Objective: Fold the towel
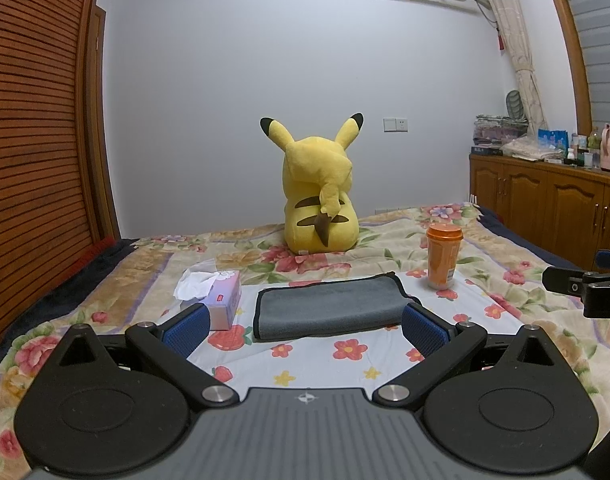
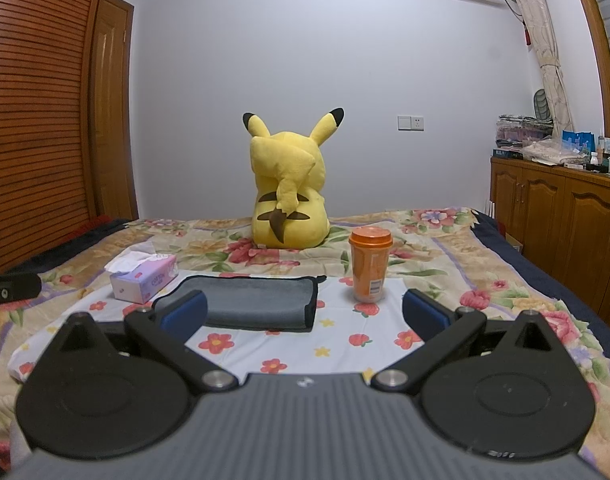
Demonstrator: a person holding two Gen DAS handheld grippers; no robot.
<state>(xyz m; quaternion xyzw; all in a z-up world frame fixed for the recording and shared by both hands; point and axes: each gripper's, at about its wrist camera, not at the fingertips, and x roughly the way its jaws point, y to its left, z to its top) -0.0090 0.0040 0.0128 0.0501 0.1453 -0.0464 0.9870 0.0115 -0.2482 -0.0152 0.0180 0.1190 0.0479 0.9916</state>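
A grey towel (image 1: 329,306) with a dark hem lies folded into a flat rectangle on the flowered bed cover; it also shows in the right wrist view (image 2: 261,304). My left gripper (image 1: 305,326) is open and empty, held just short of the towel's near edge. My right gripper (image 2: 305,310) is open and empty, a little to the right of the towel and apart from it. The right gripper's side shows at the right edge of the left wrist view (image 1: 585,288). The left gripper's side shows at the left edge of the right wrist view (image 2: 9,288).
A pink tissue box (image 1: 221,298) stands left of the towel. An orange lidded cup (image 1: 443,256) stands to its right. A yellow plush toy (image 1: 319,200) sits behind. A wooden cabinet (image 1: 553,208) lines the right wall, a slatted wardrobe (image 1: 37,140) the left.
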